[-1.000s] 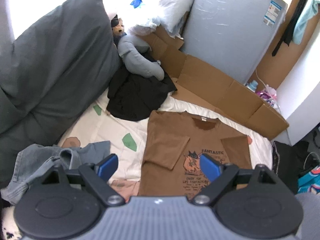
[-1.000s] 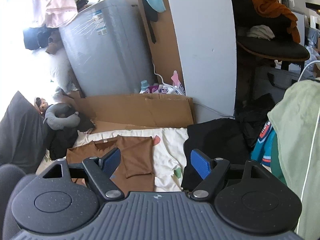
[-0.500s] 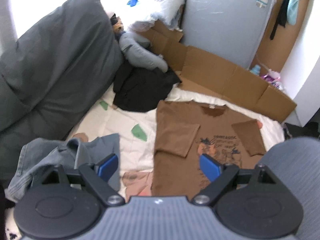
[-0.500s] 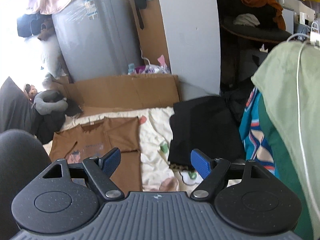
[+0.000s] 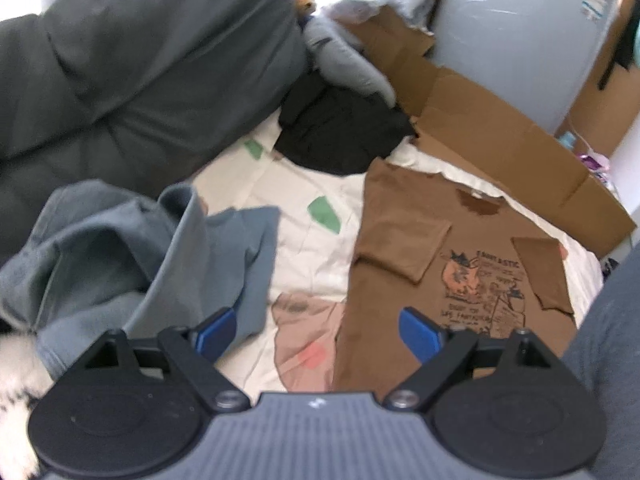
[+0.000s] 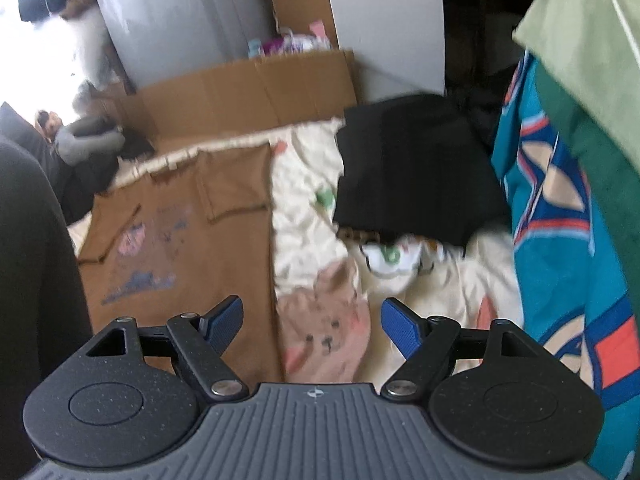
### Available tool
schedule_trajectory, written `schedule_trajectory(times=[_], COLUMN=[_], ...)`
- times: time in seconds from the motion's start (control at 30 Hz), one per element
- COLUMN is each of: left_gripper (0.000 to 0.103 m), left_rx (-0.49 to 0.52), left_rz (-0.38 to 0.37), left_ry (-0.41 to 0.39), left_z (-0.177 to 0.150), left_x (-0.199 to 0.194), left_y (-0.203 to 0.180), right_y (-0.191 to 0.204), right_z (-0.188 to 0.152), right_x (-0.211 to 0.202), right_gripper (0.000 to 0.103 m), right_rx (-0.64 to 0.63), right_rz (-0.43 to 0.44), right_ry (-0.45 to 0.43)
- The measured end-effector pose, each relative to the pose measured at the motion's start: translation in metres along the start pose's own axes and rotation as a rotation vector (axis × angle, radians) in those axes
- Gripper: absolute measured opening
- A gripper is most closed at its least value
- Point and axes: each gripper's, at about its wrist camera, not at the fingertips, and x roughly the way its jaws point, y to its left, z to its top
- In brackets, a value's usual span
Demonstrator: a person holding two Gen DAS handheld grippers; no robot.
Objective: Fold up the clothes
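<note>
On the bed lies the brown shirt [image 5: 460, 280], its bottom hidden behind the left gripper [image 5: 318, 330]. Both it and the right gripper [image 6: 312, 322] are spread wide, holding nothing.

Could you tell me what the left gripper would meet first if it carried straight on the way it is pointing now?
Probably the cream printed bedsheet: the left gripper is open and aims between the grey-blue garment and the brown T-shirt. Depth is unclear, so it might clip the shirt's edge.

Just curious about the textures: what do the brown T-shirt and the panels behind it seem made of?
Brown T-shirt: probably soft matte cotton knit, lying limp with a printed graphic. Panels: flattened cardboard, tan and matte with fold creases.
</note>
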Motion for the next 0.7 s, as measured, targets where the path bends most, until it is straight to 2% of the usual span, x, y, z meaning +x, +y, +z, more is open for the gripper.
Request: schedule_trajectory(times=[0.2, 0.4, 0.47, 0.57, 0.7], left_gripper=[0.090, 0.090, 0.090, 0.090, 0.089], left_rx=[0.076, 0.062, 0.078, 0.105, 0.105], left_rz=[0.019, 0.030, 0.032, 0.034, 0.045], left_ry=[0.024, 0.076, 0.097, 0.127, 0.169], left_z=[-0.012, -0.029, -0.038, -0.050, -0.064], left_x=[0.019, 0.041, 0.047, 0.055, 0.063], left_y=[-0.010, -0.012, -0.014, -0.017, -0.015], right_y=[0.000, 0.006, 0.010, 0.015, 0.022], right_z=[-0.027, -0.052, -0.062, -0.077, -0.097], right_x=[0.037, 0.080, 0.094, 0.116, 0.145], right_gripper=[0.073, 0.061, 0.051, 0.043, 0.040], right_rx=[-0.016, -0.012, -0.013, -0.016, -0.019], right_rz=[0.026, 0.059, 0.066, 0.076, 0.090], right_ry=[0.091, 0.168, 0.192, 0.230, 0.279])
